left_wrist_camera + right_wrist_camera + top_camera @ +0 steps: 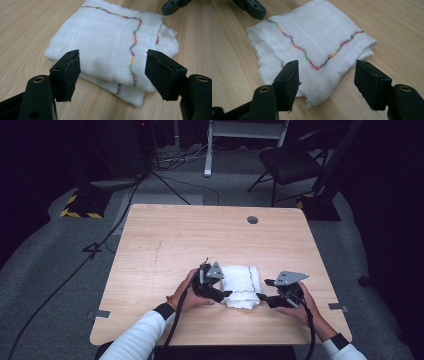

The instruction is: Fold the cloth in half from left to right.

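A folded white cloth point(241, 286) with a wavy line of multicoloured stitching lies flat on the wooden table point(200, 235), near its front edge. My left gripper point(223, 286) sits at the cloth's left side with its jaws spread. In the left gripper view the cloth point(107, 37) lies just ahead of the left gripper point(112, 67), and its pads do not press it. My right gripper point(265, 290) stands at the cloth's right side, also open. In the right gripper view the cloth's point(317, 37) near corner lies between the right gripper's point(327, 77) spread jaws, untouched.
A round grey hole cover point(252, 220) sits near the table's far edge. Beyond the table stand a black folding chair point(295, 162), a white frame leg point(208, 150) and a yellow-and-black striped base point(80, 205), with cables across the carpet.
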Tool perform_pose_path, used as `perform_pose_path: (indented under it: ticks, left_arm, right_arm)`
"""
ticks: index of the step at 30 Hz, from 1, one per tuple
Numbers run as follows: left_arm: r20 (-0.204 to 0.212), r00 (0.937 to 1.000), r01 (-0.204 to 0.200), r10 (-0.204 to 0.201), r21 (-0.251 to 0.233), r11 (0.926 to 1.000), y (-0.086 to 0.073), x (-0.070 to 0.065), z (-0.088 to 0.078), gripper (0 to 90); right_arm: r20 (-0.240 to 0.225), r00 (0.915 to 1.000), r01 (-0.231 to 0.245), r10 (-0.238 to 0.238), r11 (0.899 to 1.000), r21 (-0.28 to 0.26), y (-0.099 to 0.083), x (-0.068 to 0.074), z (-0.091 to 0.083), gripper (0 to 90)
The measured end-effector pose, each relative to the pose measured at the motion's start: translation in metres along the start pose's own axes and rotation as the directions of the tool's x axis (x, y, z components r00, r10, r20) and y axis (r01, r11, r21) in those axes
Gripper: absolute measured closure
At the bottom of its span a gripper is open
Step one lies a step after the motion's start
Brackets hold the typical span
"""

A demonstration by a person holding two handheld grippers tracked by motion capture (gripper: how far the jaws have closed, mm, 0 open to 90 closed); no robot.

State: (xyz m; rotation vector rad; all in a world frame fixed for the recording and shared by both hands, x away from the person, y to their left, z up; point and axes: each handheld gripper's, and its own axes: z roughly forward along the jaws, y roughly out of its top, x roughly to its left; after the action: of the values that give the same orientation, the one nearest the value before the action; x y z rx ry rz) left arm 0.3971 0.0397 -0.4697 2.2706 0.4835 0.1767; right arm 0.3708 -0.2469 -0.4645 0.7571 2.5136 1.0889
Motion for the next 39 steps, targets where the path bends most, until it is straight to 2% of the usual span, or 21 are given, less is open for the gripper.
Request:
perform_pose_path:
  ticks: [3, 5, 7, 9, 11, 13, 15, 17, 20, 22, 27, 30, 34, 35, 36, 37, 39]
  left_arm:
    - [0.019, 0.9996, -0.022, 0.022, 0.033, 0.9992, 0.000, -0.002, 0.009, 26.6]
    - [0.025, 0.9995, -0.021, 0.020, 0.040, 0.9990, -0.002, -0.002, 0.007, 24.6]
    - [0.017, 0.9997, -0.017, 0.017, 0.040, 0.9991, -0.005, -0.001, -0.002, 21.0]
    - [-0.016, 0.9994, -0.029, 0.029, 0.030, 0.9991, -0.013, -0.001, -0.015, 20.2]
    - [-0.036, 0.9988, -0.034, 0.034, 0.023, 0.9992, -0.021, -0.001, -0.024, 19.6]
    - [-0.069, 0.9970, -0.032, 0.036, 0.053, 0.9981, -0.032, -0.001, -0.031, 19.2]
    - [-0.098, 0.9943, -0.034, 0.042, 0.085, 0.9958, -0.045, -0.001, -0.038, 19.1]
    - [-0.111, 0.9933, -0.018, 0.029, 0.101, 0.9948, -0.057, 0.001, -0.045, 19.1]
    - [-0.135, 0.9907, 0.032, -0.017, 0.109, 0.9935, -0.074, 0.006, -0.055, 18.6]
    - [-0.132, 0.9901, 0.063, -0.048, 0.117, 0.9912, -0.084, 0.011, -0.060, 17.7]
    - [-0.143, 0.9889, 0.060, -0.042, 0.127, 0.9901, -0.100, 0.015, -0.074, 17.7]
    - [-0.148, 0.9868, 0.082, -0.065, 0.114, 0.9901, -0.110, 0.020, -0.083, 17.6]
    - [-0.172, 0.9794, 0.125, -0.106, 0.106, 0.9864, -0.122, 0.026, -0.093, 16.5]
    - [-0.192, 0.9747, 0.136, -0.115, 0.102, 0.9855, -0.125, 0.026, -0.096, 16.5]
    - [-0.192, 0.9719, 0.156, -0.136, 0.090, 0.9837, -0.128, 0.027, -0.097, 16.1]
    - [-0.181, 0.9708, 0.174, -0.157, 0.079, 0.9816, -0.131, 0.028, -0.099, 16.5]
    - [-0.185, 0.9698, 0.172, -0.159, 0.059, 0.9833, -0.135, 0.028, -0.100, 16.2]
  right_arm:
    - [-0.026, 0.9996, 0.003, -0.003, 1.000, 0.029, 0.001, 0.000, 0.012, 36.7]
    - [-0.049, 0.9988, 0.004, -0.001, 0.999, 0.047, 0.000, 0.001, 0.020, 35.4]
    - [-0.060, 0.9982, 0.003, 0.001, 0.998, 0.070, -0.001, 0.003, 0.028, 33.6]
    - [-0.063, 0.9979, -0.011, 0.016, 0.997, 0.075, -0.004, 0.005, 0.033, 32.1]
    - [-0.071, 0.9956, -0.057, 0.061, 0.996, 0.062, -0.007, 0.003, 0.035, 30.1]
    - [-0.079, 0.9933, -0.081, 0.085, 0.995, 0.053, -0.009, 0.001, 0.037, 28.9]
    - [-0.080, 0.9933, -0.079, 0.084, 0.995, 0.054, -0.009, 0.000, 0.038, 28.8]
    - [-0.082, 0.9934, -0.076, 0.081, 0.995, 0.057, -0.008, 0.000, 0.039, 28.5]
    - [-0.082, 0.9934, -0.077, 0.080, 0.996, 0.050, -0.007, -0.001, 0.041, 28.3]
    - [-0.078, 0.9935, -0.080, 0.083, 0.996, 0.045, -0.006, -0.001, 0.043, 28.3]
    - [-0.068, 0.9937, -0.086, 0.089, 0.995, 0.044, -0.001, -0.003, 0.048, 28.4]
    - [-0.064, 0.9936, -0.091, 0.094, 0.995, 0.042, 0.002, -0.004, 0.052, 28.4]
    - [-0.057, 0.9935, -0.096, 0.098, 0.994, 0.045, 0.006, -0.006, 0.057, 28.4]
    - [-0.055, 0.9935, -0.097, 0.100, 0.994, 0.045, 0.008, -0.006, 0.058, 28.4]
    - [-0.054, 0.9935, -0.098, 0.101, 0.994, 0.045, 0.009, -0.007, 0.060, 28.4]
    - [-0.054, 0.9932, -0.100, 0.103, 0.994, 0.047, 0.011, -0.008, 0.061, 28.5]
    - [-0.053, 0.9935, -0.098, 0.100, 0.994, 0.043, 0.013, -0.009, 0.065, 28.7]
